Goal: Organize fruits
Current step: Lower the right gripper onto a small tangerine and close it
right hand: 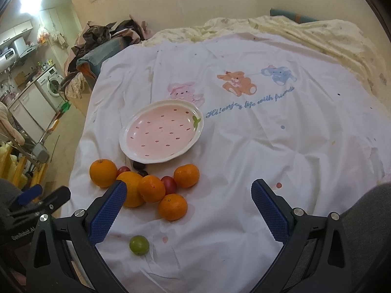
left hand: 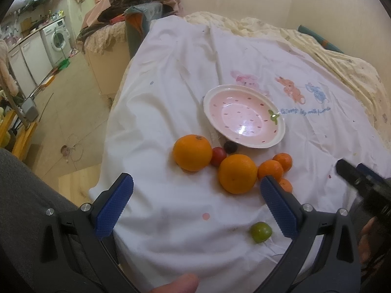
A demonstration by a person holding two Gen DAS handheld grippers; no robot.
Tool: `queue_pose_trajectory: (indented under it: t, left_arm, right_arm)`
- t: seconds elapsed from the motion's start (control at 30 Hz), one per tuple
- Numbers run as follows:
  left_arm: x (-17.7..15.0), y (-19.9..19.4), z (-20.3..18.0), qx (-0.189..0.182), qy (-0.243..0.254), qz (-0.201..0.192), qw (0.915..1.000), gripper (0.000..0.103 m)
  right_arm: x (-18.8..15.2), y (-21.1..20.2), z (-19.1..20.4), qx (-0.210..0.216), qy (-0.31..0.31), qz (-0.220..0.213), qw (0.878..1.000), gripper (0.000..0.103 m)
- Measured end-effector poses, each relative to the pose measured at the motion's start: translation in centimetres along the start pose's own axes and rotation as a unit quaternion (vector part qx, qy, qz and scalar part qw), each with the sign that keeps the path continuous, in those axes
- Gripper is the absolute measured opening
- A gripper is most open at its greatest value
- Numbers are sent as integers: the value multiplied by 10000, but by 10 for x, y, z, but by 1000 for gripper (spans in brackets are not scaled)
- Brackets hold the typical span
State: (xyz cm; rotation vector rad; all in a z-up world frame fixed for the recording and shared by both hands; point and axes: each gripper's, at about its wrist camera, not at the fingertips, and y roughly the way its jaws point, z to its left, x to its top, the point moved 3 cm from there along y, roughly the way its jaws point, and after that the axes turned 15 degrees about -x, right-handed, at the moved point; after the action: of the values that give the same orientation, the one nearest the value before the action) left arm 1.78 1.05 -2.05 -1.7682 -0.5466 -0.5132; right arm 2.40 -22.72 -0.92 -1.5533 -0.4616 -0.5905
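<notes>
The left gripper (left hand: 196,196) hangs with its blue ribbed fingers (left hand: 114,204) spread wide and nothing between them, above the white printed cloth (left hand: 171,112). The right gripper (right hand: 189,207) is likewise wide apart and empty. Just beyond the fingers lies a cluster of round orange fruits (right hand: 132,190), touching small red (right hand: 169,184) and dark fruits. A small green fruit (right hand: 139,245) sits apart, nearer the grippers. Beyond the cluster rests an empty pink strawberry-patterned ceramic dish (right hand: 162,131).
</notes>
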Motion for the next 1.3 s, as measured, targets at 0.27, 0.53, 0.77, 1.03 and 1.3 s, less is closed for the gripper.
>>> queue_pose_trajectory:
  t: [0.27,0.53,0.77,1.03,1.3]
  left_arm:
    - [-4,10,11,116,-252,182,9994,103]
    - [-3,15,14,-53,-438,278,9986,103]
    - [-4,16,20,-74,-588,300,9978,103]
    - [-5,15,23,-10,-593,316,9977,103]
    - [-6,28,10,-78,-332,619,9975,103]
  right_arm:
    - [16,45,-13,435,-409,1561,9859,100]
    - [-18,83,48,748,-2047,2308,9483,78]
    - [-31,107,80,526,-2685,2285,9343,55]
    - [-31,99,77,554,-2717,2196,9354,47]
    - [-2,67,31,784,-1814,1770,9642,47]
